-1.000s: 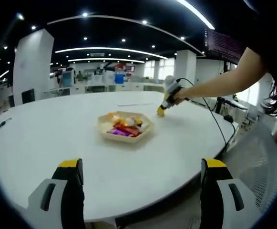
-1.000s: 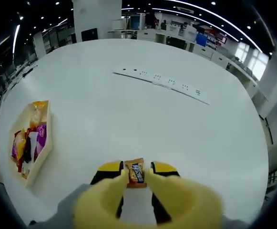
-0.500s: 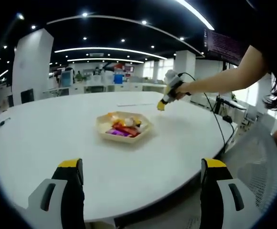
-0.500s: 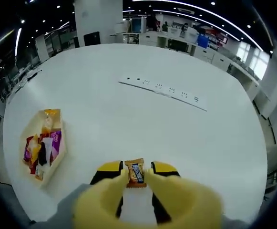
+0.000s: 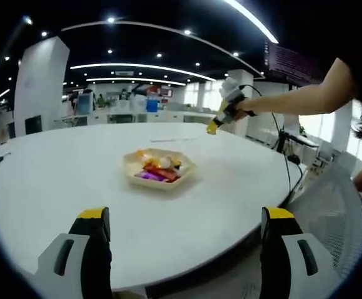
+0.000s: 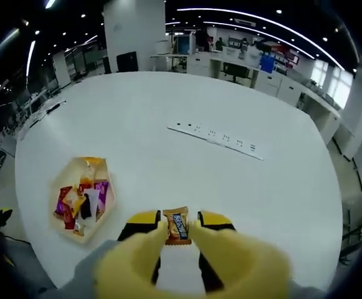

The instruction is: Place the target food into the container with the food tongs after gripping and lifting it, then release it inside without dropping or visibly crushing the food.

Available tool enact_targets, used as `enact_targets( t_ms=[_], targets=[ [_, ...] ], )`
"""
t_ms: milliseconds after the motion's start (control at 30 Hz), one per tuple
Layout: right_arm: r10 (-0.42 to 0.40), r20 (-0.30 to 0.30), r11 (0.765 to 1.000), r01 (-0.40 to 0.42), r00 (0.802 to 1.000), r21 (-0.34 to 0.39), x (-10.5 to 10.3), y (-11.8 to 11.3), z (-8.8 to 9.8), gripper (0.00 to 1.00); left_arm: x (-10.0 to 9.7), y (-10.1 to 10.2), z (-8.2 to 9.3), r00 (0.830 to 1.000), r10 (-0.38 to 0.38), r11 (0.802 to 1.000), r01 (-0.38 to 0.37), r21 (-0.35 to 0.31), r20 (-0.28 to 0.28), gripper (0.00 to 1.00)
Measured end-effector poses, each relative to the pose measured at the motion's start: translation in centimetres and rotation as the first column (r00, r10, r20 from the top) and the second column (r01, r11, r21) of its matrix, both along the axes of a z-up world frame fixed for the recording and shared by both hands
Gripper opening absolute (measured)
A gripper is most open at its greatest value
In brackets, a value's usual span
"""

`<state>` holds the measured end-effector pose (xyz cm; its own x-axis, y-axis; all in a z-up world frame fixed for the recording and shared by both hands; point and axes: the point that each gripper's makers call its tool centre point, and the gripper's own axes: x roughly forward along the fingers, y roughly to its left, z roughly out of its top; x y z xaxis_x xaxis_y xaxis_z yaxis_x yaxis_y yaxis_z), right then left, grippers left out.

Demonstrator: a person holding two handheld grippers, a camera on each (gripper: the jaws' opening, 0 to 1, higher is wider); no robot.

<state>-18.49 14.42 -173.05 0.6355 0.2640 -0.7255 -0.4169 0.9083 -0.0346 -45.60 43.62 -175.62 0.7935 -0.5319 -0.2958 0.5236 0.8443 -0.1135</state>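
Left gripper point(image 5: 184, 240) hangs jaws-apart and empty at the white table point(image 5: 56, 180) edge, the snack-filled tray point(image 5: 157, 169) mid-table, while the right gripper point(image 6: 179, 227), lifted clear above the table, clamps an orange candy wrapper point(image 6: 178, 225).

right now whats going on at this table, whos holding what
A person is working with a gripper in each hand. The right gripper is shut on a small wrapped candy and held in the air above the white table. A hexagonal tray with several wrapped snacks in it sits on the table, off to one side of the candy. The left gripper is open, holds nothing, and hangs near the table's edge.
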Motion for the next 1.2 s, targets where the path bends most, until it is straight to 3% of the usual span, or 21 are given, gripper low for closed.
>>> enact_targets(
  t_ms=[533, 600, 1000, 1200],
  targets=[
    [0.007, -0.004, 1.0, -0.007, 1.0, 0.01, -2.1, 1.3, 1.2, 0.22, -0.2, 0.3, 0.5, 0.999, 0.006, 1.0, -0.005, -0.009, 0.039, 0.99],
    [0.007, -0.01, 0.999, -0.007, 1.0, 0.035, -2.3, 1.8, 1.3, 0.22, -0.2, 0.4, 0.5, 0.999, 0.006, 1.0, -0.006, -0.008, 0.042, 0.99],
    [0.047, -0.003, 0.998, -0.047, 0.999, 0.03, -2.6, 4.5, 2.1, 0.22, -0.2, 0.5, 0.6, 0.999, 0.008, 1.0, -0.007, -0.012, 0.048, 0.99],
    [0.087, 0.0, 0.995, -0.087, 0.996, 0.055, -2.6, 7.3, 2.6, 0.22, -0.2, 0.5, 0.6, 0.999, 0.008, 1.0, -0.007, -0.018, 0.048, 0.99]
  ],
)
